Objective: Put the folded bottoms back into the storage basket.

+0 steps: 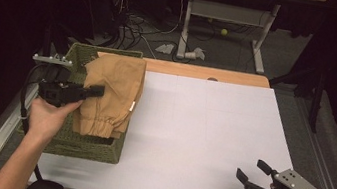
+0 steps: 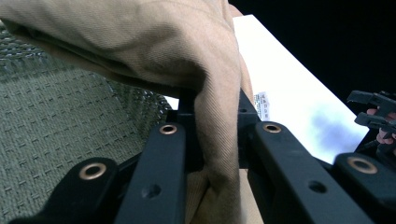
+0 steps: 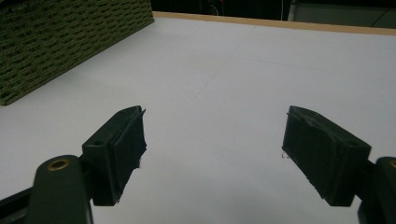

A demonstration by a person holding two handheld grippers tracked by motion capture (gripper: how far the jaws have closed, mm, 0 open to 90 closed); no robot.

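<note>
A tan cloth garment (image 1: pixel 111 91) with a gathered cuff lies draped over a green woven basket (image 1: pixel 93 146) at the table's left. My left gripper (image 1: pixel 98 91) reaches in from the left and is shut on a fold of the cloth. In the left gripper view the tan cloth (image 2: pixel 154 42) is pinched between the black jaws of the left gripper (image 2: pixel 212 107), above the basket's weave (image 2: pixel 56 126). My right gripper (image 1: pixel 251 170) rests near the front right of the table. Seen up close, the right gripper (image 3: pixel 212 140) stands open over bare white surface with nothing between its pads.
The white table top (image 1: pixel 201 130) stretches between the basket and the right gripper. The basket's side (image 3: pixel 60 42) shows at the upper left of the right gripper view. The other gripper (image 2: pixel 369 107) appears far off in the left gripper view. Cables and a desk frame (image 1: pixel 228 17) stand beyond the table.
</note>
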